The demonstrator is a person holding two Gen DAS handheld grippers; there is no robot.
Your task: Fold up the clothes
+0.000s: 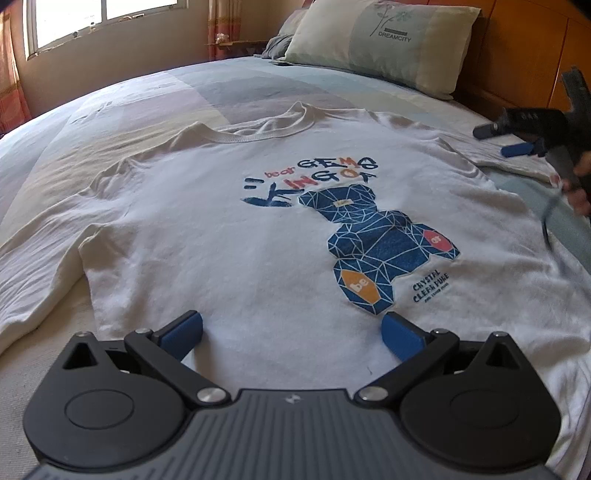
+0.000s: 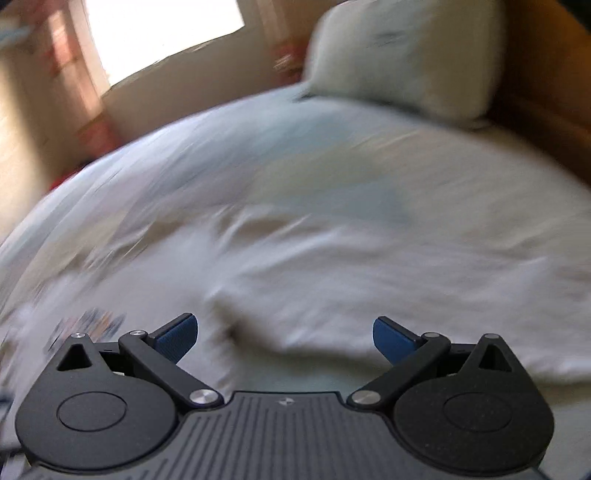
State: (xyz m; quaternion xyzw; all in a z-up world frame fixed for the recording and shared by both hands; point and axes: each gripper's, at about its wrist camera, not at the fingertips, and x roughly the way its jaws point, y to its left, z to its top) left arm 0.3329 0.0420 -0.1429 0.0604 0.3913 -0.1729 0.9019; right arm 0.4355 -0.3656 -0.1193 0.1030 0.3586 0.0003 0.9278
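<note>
The left claw (image 1: 291, 338) gapes empty over the white T-shirt (image 1: 229, 236), spread flat on the bed (image 1: 147, 88); the right claw (image 2: 285, 338) gapes empty above its blurred sleeve (image 2: 332, 280).

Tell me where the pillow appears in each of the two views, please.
Left wrist view: the pillow is at the top, right of centre, against the wooden headboard.
Right wrist view: the pillow is blurred, at the top right of centre.
Shared landmark: the window, upper left in both.
</note>
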